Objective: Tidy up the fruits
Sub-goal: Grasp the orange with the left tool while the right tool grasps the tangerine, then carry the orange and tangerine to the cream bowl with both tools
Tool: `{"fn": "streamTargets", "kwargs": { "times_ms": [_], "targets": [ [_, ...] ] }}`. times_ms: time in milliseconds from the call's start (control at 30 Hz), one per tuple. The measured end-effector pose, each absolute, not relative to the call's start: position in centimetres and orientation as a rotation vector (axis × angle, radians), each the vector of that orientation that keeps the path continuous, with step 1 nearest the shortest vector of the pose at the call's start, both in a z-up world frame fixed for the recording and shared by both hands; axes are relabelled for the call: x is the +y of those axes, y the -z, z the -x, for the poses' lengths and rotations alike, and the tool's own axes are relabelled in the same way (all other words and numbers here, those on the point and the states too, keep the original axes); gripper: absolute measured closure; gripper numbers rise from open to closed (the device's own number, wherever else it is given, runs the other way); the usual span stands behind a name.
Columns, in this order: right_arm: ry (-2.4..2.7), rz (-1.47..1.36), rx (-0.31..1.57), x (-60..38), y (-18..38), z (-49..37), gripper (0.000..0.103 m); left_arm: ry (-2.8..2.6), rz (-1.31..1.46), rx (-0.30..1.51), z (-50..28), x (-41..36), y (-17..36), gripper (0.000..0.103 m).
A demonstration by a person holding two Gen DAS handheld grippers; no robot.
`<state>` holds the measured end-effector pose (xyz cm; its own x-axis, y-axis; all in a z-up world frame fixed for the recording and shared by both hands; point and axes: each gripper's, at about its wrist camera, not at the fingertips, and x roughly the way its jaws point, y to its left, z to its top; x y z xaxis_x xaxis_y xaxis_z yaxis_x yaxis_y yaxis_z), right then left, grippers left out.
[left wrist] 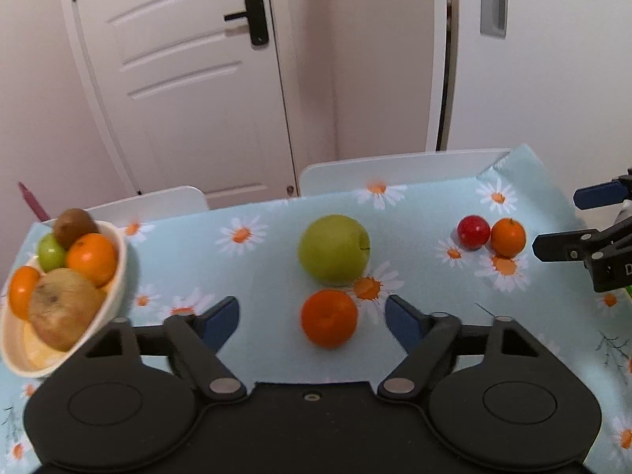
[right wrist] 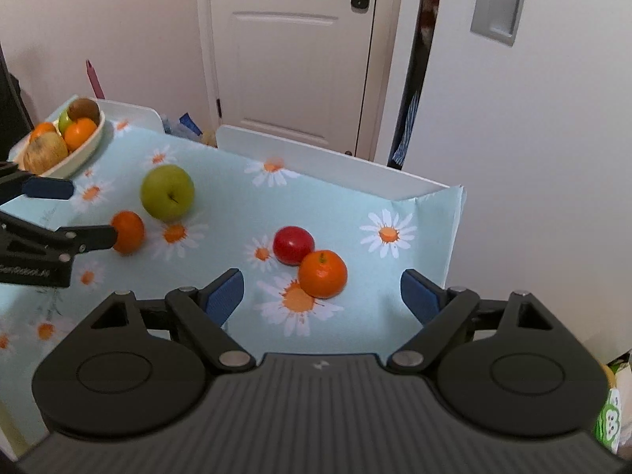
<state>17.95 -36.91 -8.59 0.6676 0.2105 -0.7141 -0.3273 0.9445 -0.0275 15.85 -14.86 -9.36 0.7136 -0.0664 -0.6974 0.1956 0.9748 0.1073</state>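
My left gripper (left wrist: pixel 312 312) is open, its blue pads on either side of an orange (left wrist: pixel 329 318) on the tablecloth; the orange also shows in the right wrist view (right wrist: pixel 127 232). A big green apple (left wrist: pixel 333 253) lies just beyond it. My right gripper (right wrist: pixel 322 294) is open, just short of a second orange (right wrist: pixel 322 273) that touches a red fruit (right wrist: pixel 293 245). A cream bowl (left wrist: pixel 114 300) at the left holds oranges, kiwis and a green fruit.
The table has a light blue daisy tablecloth (left wrist: pixel 414 213). Two white chair backs (left wrist: pixel 395 166) stand behind the far edge. A white door (left wrist: pixel 189 79) and walls lie beyond. The table's right edge (right wrist: pixel 454 237) drops off near the right gripper.
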Motion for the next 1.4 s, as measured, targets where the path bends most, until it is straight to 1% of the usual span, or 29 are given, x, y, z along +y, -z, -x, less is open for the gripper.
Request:
{"fn": "streamTargets", "kwargs": {
  "times_ms": [33,67,133,200,367,400,433,467,567,700,1067,1133,1167,1400],
  "targets": [
    [-0.308,0.165,0.785,-37.0,8.9,-18.1,0.003,0.149,-0.18,0.772,-16.2,-15.0,9.8,0.03],
    [-0.312,0.173,0.787,-37.0,9.3,-18.3,0.005,0.151,-0.182,0.78,-16.6,-15.1,10.2,0.032],
    [-0.319,0.185,0.793,-36.9,9.8,-18.7,0.006,0.151,-0.183,0.79,-17.1,-15.2,10.8,0.035],
    [-0.327,0.19,0.799,-36.8,10.3,-18.9,0.011,0.151,-0.177,0.798,-17.4,-15.2,11.2,0.037],
    [-0.343,0.203,0.81,-36.4,11.1,-19.5,0.016,0.159,-0.154,0.821,-17.9,-15.1,12.0,0.05],
    [-0.344,0.202,0.811,-36.3,11.3,-19.6,0.017,0.164,-0.146,0.829,-18.0,-15.0,12.1,0.056],
    [-0.345,0.202,0.813,-36.3,11.4,-19.7,0.019,0.172,-0.133,0.837,-18.1,-15.0,12.3,0.06],
    [-0.346,0.204,0.815,-36.2,11.4,-19.8,0.021,0.172,-0.126,0.837,-18.1,-15.0,12.3,0.06],
    [-0.345,0.215,0.82,-36.2,11.7,-20.1,0.024,0.171,-0.135,0.834,-17.9,-15.1,12.2,0.061],
    [-0.347,0.226,0.824,-36.1,12.1,-20.5,0.03,0.173,-0.146,0.834,-17.5,-15.2,12.2,0.061],
    [-0.352,0.244,0.82,-35.6,13.1,-21.1,0.039,0.158,-0.16,0.834,-16.6,-15.6,12.1,0.061],
    [-0.347,0.242,0.821,-35.6,13.2,-21.1,0.043,0.156,-0.161,0.832,-16.5,-15.6,12.1,0.061],
    [-0.347,0.241,0.822,-35.6,13.3,-21.1,0.05,0.156,-0.161,0.831,-16.5,-15.6,12.1,0.061],
    [-0.355,0.234,0.815,-35.7,12.6,-20.6,0.052,0.139,-0.154,0.818,-15.8,-15.4,11.3,0.061]
  ]
}}
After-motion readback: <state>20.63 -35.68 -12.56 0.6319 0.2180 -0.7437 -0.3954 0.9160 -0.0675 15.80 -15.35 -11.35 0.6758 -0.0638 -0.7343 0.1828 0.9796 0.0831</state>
